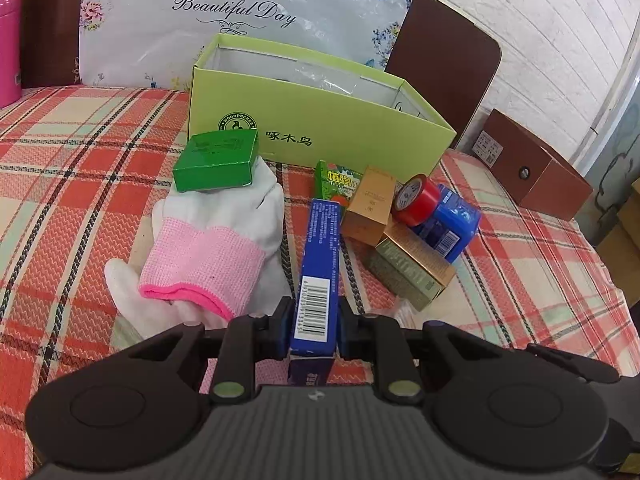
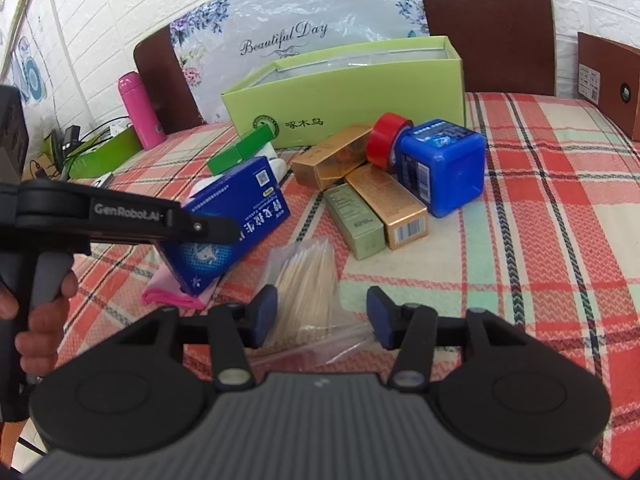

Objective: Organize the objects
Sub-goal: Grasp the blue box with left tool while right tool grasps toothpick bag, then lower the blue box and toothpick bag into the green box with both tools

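A person holds two handheld grippers over a table covered with a red, cream and mint plaid cloth (image 1: pixel 80 152). The left gripper (image 1: pixel 314 320) is clamped on a long blue carton (image 1: pixel 318 272), its pads pressing the carton's two narrow sides near the barcode. The right gripper (image 2: pixel 322 314) has its jaws apart around a clear bag of cotton swabs (image 2: pixel 306 280); the left pad sits just beside the bag, the right pad stands clear of it. Only the right wrist view shows that bag, a bare hand (image 2: pixel 38 312) on the left gripper's handle, a pink bottle (image 2: pixel 140 110) standing upright at the table's far edge, and cables and a green tray beyond it. Only the left wrist view shows a white and pink knitted glove (image 1: pixel 216 240) lying flat with a small dark green box (image 1: pixel 216 162) resting on its fingertips, and a green printed packet (image 1: pixel 336 182) behind the blue carton. Both views show an open lime green shoebox (image 1: pixel 320 128) at the back of the table, and in front of it a cluster: gold cartons (image 2: pixel 384 204), an olive carton (image 2: pixel 352 220), a red roll of tape (image 2: pixel 386 140) leaning on a blue cube-shaped container (image 2: pixel 440 164). Behind the shoebox leans a floral plastic bag (image 1: pixel 224 12) printed "Beautiful Day", against brown chair backs (image 2: pixel 488 20). A brown box (image 1: pixel 536 164) sits at the table's right edge. The wall is white embossed brick.
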### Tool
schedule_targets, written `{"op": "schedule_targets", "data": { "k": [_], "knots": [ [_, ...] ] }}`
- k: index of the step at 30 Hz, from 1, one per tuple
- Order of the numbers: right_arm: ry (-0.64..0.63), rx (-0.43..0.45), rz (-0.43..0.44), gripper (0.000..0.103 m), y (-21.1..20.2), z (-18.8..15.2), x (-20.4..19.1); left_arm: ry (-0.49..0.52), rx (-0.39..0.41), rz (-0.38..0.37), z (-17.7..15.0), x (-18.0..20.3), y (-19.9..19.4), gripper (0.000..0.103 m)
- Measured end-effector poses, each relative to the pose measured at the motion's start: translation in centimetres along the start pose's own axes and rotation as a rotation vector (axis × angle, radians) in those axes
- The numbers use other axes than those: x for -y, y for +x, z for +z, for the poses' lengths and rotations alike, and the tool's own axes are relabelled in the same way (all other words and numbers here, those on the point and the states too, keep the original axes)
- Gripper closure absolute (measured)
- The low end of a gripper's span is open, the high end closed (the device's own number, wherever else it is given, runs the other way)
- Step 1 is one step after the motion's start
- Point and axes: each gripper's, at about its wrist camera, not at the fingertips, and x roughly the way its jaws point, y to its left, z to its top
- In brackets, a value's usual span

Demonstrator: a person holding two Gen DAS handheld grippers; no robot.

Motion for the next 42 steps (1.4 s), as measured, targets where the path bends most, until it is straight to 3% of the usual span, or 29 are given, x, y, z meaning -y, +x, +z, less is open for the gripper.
{"op": "schedule_targets", "data": {
  "k": [5,10,11,13,16,22,30,32,33,34,35,39,42],
  "knots": [
    [-0.09,-0.015,0.006,0.048,0.5,-0.2,-1.8,-0.01,0.017,0.018,0.5,-0.3,0.1,0.078],
    [-0.135,-0.021,-0.01,0.048,0.7,-0.6,-2.5,0.002,0.023,0.019,0.9,-0.1,0.5,0.07],
    [-0.138,-0.025,-0.012,0.05,0.7,-0.6,-2.5,0.001,0.021,0.014,0.9,-0.1,0.5,0.07],
    [-0.146,-0.02,-0.015,0.064,0.7,-0.6,-2.5,-0.005,0.016,0.002,0.8,-0.2,0.5,0.07],
    [-0.143,0.0,-0.008,0.077,0.4,-0.4,-2.4,-0.005,0.013,-0.004,0.8,-0.4,0.5,0.085],
    [-0.114,0.106,0.021,0.098,-1.4,1.0,-1.9,-0.004,0.078,-0.023,1.8,-0.1,-1.4,0.086],
    [-0.108,0.311,-0.002,0.098,-4.4,4.9,-1.3,0.047,0.199,-0.036,5.5,0.9,-4.2,0.086],
    [-0.093,0.316,-0.024,0.093,-4.5,5.3,-1.0,0.046,0.21,-0.043,5.6,0.9,-4.5,0.086],
    [-0.101,0.289,-0.031,0.076,-4.2,5.1,-1.0,0.041,0.208,-0.046,5.4,0.7,-4.5,0.086],
    [-0.113,0.243,-0.043,0.042,-3.7,4.6,-1.0,0.035,0.2,-0.044,5.2,0.6,-4.3,0.086],
    [-0.123,0.204,-0.064,0.031,-3.0,3.8,-1.2,0.03,0.19,-0.041,4.9,0.5,-4.1,0.086],
    [-0.138,0.048,-0.044,0.028,-0.1,1.0,-2.2,0.011,0.141,-0.043,4.1,0.2,-3.1,0.086],
    [-0.172,-0.002,-0.066,0.033,1.2,0.2,-2.8,0.021,0.143,-0.042,3.9,0.2,-3.2,0.086]
  ]
}}
